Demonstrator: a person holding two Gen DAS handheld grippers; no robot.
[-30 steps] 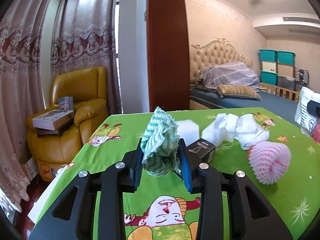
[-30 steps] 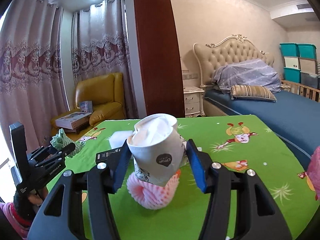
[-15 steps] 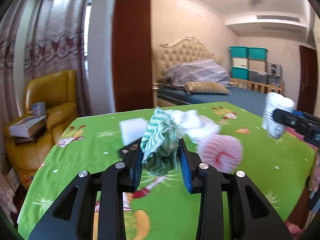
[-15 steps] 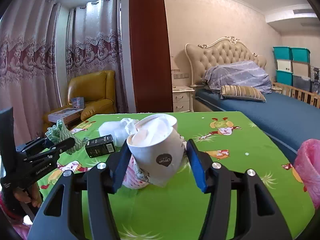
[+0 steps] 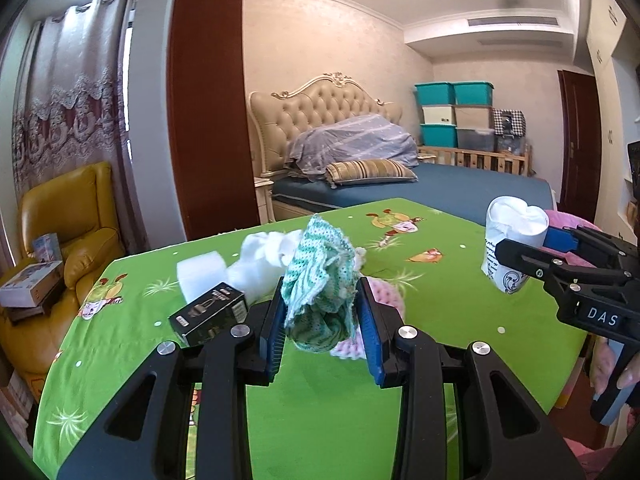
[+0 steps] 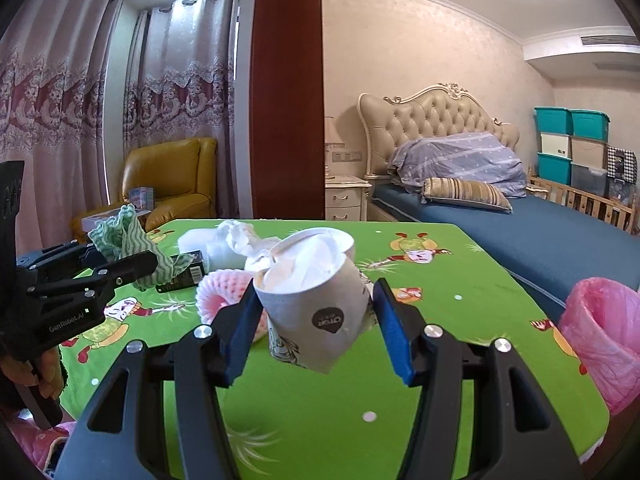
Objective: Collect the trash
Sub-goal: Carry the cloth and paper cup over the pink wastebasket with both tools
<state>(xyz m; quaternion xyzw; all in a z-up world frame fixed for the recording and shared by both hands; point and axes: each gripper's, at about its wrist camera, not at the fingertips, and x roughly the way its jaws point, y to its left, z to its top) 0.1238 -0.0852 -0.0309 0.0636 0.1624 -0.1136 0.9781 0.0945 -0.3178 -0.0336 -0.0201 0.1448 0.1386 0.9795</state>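
My left gripper point(image 5: 322, 320) is shut on a crumpled green-and-white cloth point(image 5: 320, 292) and holds it above the green table point(image 5: 320, 408). My right gripper point(image 6: 316, 328) is shut on a white paper cup point(image 6: 312, 300) stuffed with tissue, held tilted above the table. The cup also shows in the left wrist view point(image 5: 512, 248), at the right. The cloth shows in the right wrist view point(image 6: 128, 244), at the left. A pink-lined trash bin point(image 6: 604, 336) stands at the table's right edge.
On the table lie a black box point(image 5: 208, 314), a white foam block point(image 5: 200, 280), crumpled white paper point(image 5: 268, 256) and a pink foam fruit net point(image 6: 224, 292). A yellow armchair point(image 5: 60, 248) stands left, a bed point(image 6: 520, 224) behind.
Both grippers have swung right with their loads. The left view now faces the bed and the right gripper; the pink bin has come further into the right view.
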